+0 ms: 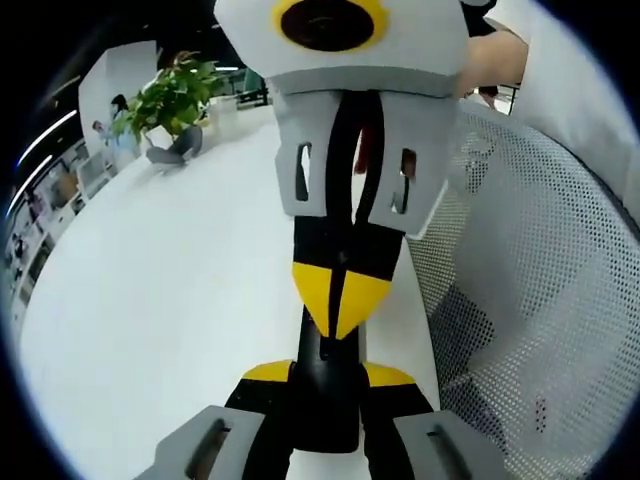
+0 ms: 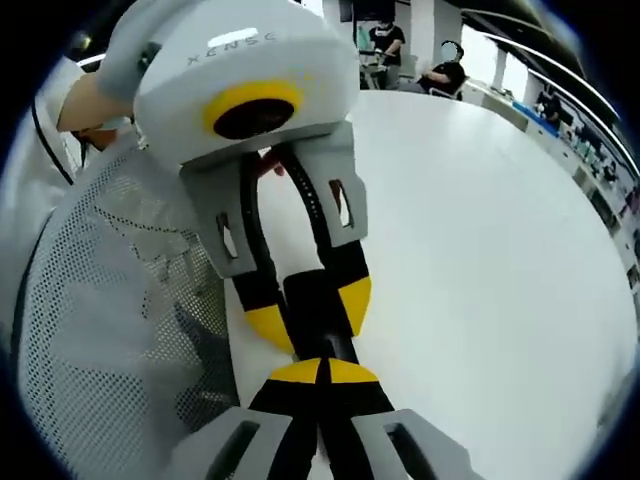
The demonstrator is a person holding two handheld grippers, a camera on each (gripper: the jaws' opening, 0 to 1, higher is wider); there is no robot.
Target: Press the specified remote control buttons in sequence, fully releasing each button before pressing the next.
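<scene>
A slim black remote (image 1: 325, 400) is seen end-on, clamped between the yellow-tipped jaws of my left gripper (image 1: 328, 372), which is shut on it. My right gripper (image 1: 340, 300) faces it from above in the left gripper view. Its yellow tips are closed into one point that meets the remote's near end. In the right gripper view my right gripper (image 2: 322, 372) rises from the bottom with its tips together. They are against the remote (image 2: 316, 292) held in the left gripper (image 2: 312, 312). The remote's buttons are hidden.
A white table (image 1: 180, 300) spreads beneath both grippers. A white mesh chair back (image 1: 540, 250) (image 2: 100, 300) stands close beside them. A potted plant (image 1: 175, 95) sits at the table's far end. A hand (image 1: 495, 60) holds the right gripper. People (image 2: 445, 70) sit far behind.
</scene>
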